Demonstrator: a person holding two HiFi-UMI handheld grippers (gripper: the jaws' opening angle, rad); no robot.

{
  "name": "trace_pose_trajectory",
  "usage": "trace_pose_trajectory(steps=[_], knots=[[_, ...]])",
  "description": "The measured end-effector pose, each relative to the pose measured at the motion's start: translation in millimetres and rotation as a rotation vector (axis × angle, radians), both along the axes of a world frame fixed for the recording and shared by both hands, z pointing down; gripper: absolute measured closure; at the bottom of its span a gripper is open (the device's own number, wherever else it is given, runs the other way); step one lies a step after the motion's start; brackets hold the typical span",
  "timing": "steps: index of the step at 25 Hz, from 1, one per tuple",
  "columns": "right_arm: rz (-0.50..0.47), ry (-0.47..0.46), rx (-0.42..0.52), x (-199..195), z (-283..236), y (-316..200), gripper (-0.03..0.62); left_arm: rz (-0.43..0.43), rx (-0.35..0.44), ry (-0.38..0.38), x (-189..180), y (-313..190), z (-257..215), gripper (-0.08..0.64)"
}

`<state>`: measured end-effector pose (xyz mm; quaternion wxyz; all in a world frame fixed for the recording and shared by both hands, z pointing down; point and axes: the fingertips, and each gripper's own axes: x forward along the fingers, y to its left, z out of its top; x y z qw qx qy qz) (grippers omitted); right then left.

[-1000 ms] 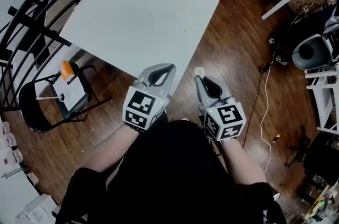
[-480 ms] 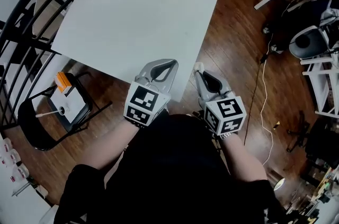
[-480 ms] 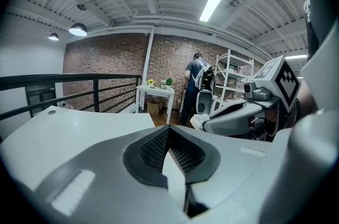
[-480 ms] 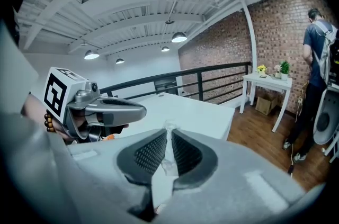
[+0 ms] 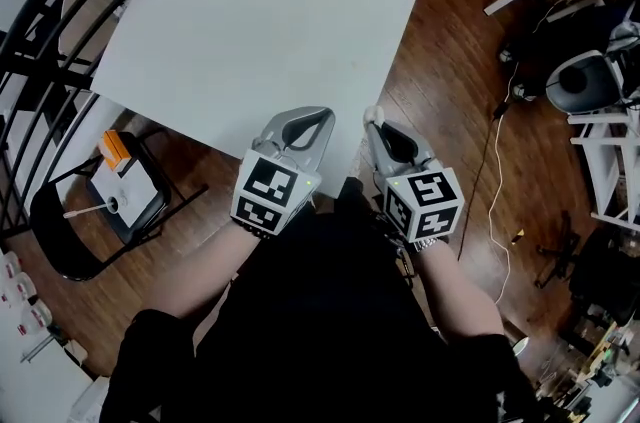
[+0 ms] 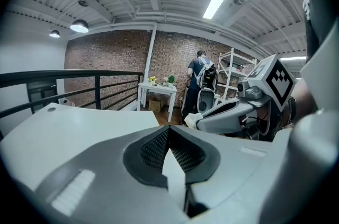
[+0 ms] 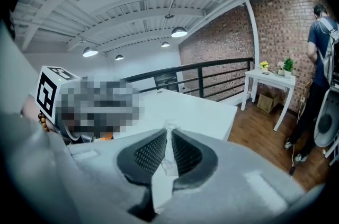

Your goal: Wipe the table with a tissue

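Right gripper (image 5: 373, 117) is clamped on a small tissue (image 7: 169, 126) and held just off the table (image 5: 250, 31) corner, likely lining up a wipe. Left gripper (image 5: 320, 118) is closed on nothing and hangs idle over the near edge.

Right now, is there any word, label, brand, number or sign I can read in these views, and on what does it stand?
No readable text anywhere.
Cubes on the left claw and right claw: square marker patterns, no words.
Orange item on the chair: too small to read.
Tissue: blank.
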<state>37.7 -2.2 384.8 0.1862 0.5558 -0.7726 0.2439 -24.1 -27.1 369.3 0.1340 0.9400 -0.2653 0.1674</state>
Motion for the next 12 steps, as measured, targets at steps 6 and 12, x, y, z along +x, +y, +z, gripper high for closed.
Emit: trace_pose_trajectory(steps=[6, 12], knots=[[-0.05, -0.008, -0.042, 17.1, 22.2, -24.6, 0.577, -0.057, -0.023, -0.026, 14.8, -19.9, 13.1, 0.545], [-0.112, -0.017, -0.1, 26.7, 52.1, -45.2, 0.577, -0.118, -0.067, -0.063, 23.0, -34.4, 33.9, 0.545]])
